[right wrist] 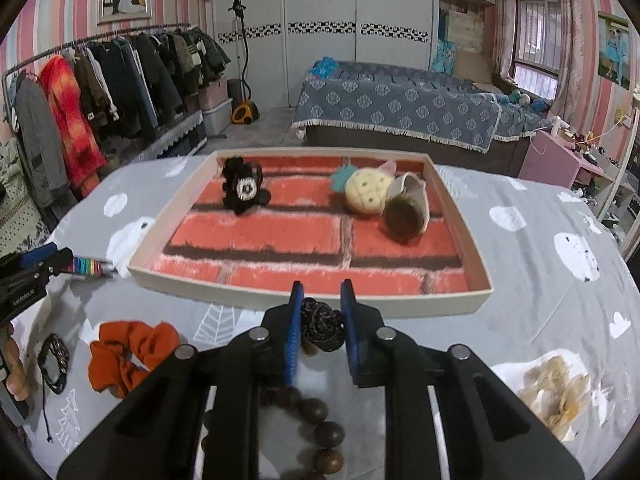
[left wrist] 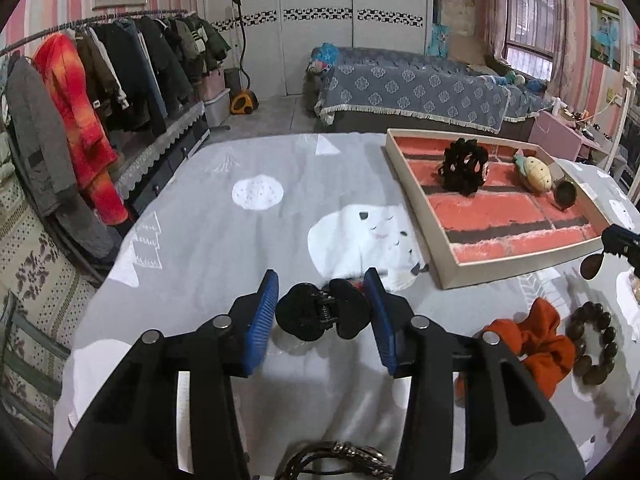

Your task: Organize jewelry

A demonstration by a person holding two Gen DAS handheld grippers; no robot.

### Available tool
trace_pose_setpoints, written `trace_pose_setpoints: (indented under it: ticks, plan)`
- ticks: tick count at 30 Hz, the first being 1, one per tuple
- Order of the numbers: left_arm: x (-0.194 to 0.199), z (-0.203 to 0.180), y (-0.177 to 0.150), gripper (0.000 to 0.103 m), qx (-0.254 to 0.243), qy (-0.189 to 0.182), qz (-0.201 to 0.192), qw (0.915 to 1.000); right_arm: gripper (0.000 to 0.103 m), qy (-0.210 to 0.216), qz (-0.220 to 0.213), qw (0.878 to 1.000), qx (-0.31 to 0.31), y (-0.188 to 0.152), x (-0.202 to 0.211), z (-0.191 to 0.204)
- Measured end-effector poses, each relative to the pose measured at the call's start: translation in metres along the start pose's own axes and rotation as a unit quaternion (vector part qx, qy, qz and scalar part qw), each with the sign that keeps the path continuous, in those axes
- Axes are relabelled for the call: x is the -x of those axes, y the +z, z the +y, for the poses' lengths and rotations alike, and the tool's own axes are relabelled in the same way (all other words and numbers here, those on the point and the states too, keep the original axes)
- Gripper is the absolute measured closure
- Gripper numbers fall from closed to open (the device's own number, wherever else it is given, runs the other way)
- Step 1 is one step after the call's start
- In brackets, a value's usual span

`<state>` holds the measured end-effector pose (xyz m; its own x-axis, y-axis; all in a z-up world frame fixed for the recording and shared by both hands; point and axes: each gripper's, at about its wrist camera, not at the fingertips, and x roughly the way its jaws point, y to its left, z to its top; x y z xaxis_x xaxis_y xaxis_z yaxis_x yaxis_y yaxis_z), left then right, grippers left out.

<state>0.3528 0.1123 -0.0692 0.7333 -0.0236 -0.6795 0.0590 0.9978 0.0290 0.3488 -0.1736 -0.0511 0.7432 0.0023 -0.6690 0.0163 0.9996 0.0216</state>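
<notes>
Far ahead of the gripper we are seeing a clothes rack (left wrist: 120, 64) hanging left, a garment steamer (right wrist: 244, 108) beside it, and a bed (right wrist: 400, 108) lying right.

No legible text anywhere

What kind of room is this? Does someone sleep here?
It looks like a bedroom in a home. There is a bed under a blue flower-patterned cover, a long metal rack hung with coats and jackets, and tall white wardrobe doors at the back. So yes, someone probably sleeps here.
</notes>
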Motion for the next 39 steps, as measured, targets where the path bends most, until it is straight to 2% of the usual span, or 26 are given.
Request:
trace_pose_setpoints:
  ticks: [4,5,6,8,11,16,17,19,20,21,23,25,27,30,34,37,39]
  plan:
    - [0.007,-0.003,0.008,0.061,0.006,-0.004,-0.009,0.9999,0.084,0.004,-0.012,1.000,-0.002,0.007,0.007,-0.007]
    - [0.009,-0.005,0.011,0.070,0.006,-0.007,-0.012,0.9999,0.084,0.005,-0.015,1.000,-0.003,0.009,0.008,-0.009]
    - [0.010,-0.006,0.012,0.093,0.006,-0.009,-0.012,0.9999,0.084,0.006,-0.016,1.000,-0.004,0.010,0.009,-0.010]
    - [0.011,-0.008,0.016,0.099,0.014,-0.018,-0.007,0.9997,0.084,0.006,-0.020,1.000,-0.006,0.012,0.011,-0.015]
    - [0.010,-0.013,0.022,0.100,0.011,-0.013,-0.013,0.9998,0.084,0.009,-0.022,1.000,-0.014,0.014,0.010,-0.023]
    - [-0.002,-0.003,0.019,0.102,0.038,-0.018,0.007,0.9991,0.084,0.011,-0.022,1.000,-0.014,0.012,0.008,-0.027]
    - [-0.002,0.001,0.019,0.100,0.043,-0.016,0.013,0.9989,0.084,0.014,-0.022,1.000,-0.016,0.012,0.008,-0.028]
    - [-0.004,0.008,0.018,0.083,0.049,-0.007,0.015,0.9987,0.084,0.018,-0.020,0.999,-0.018,0.012,0.006,-0.028]
    - [-0.005,0.012,0.017,0.060,0.052,-0.001,0.018,0.9985,0.084,0.018,-0.020,0.999,-0.017,0.012,0.005,-0.027]
    - [-0.005,0.017,0.015,0.043,0.057,0.007,0.019,0.9982,0.084,0.019,-0.019,1.000,-0.016,0.011,0.003,-0.026]
    - [-0.004,0.023,0.011,0.030,0.067,0.021,0.017,0.9974,0.084,0.020,-0.016,1.000,-0.014,0.009,0.001,-0.024]
    - [-0.006,0.030,0.005,0.027,0.079,0.026,0.025,0.9962,0.084,0.022,-0.012,1.000,-0.015,0.007,-0.002,-0.023]
    - [-0.011,0.032,0.000,0.019,0.081,0.025,0.040,0.9956,0.084,0.024,-0.008,1.000,-0.015,0.005,-0.004,-0.023]
    - [-0.016,0.029,-0.009,0.008,0.060,0.051,0.045,0.9958,0.084,0.026,-0.006,1.000,-0.016,0.002,-0.005,-0.024]
    - [-0.020,0.025,-0.018,0.005,0.031,0.054,0.052,0.9967,0.084,0.026,-0.005,0.999,-0.023,0.000,-0.007,-0.027]
    - [-0.025,0.025,-0.024,0.005,0.018,0.032,0.061,0.9975,0.084,0.026,-0.003,0.999,-0.026,-0.002,-0.010,-0.030]
    - [-0.031,0.024,-0.026,0.005,0.012,0.032,0.070,0.9970,0.084,0.027,-0.001,0.999,-0.026,-0.003,-0.012,-0.029]
